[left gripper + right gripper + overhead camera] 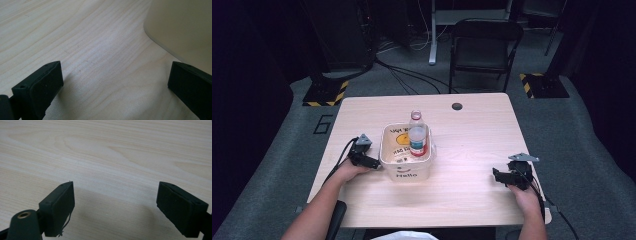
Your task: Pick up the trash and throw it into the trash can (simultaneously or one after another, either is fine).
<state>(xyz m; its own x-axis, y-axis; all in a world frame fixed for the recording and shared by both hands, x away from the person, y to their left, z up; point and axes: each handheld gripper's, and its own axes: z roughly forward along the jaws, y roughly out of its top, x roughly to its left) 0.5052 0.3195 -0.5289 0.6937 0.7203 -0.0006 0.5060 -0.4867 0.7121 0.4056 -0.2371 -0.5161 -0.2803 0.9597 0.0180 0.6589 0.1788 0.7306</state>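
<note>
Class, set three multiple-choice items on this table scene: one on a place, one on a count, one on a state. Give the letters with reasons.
1. Where does the plastic bottle stand?
A. inside the white tub
B. on the folding chair
C. by the table's right edge

2. How many bottles are there?
A. three
B. one
C. none

3. How do the left gripper jaws stand?
A. clamped on the tub
B. shut on nothing
C. wide apart, holding nothing

Answers: 1 A, the tub's walls surround the bottle's base. 2 B, a single bottle rises from the tub. 3 C, bare table shows between the jaws.
</note>
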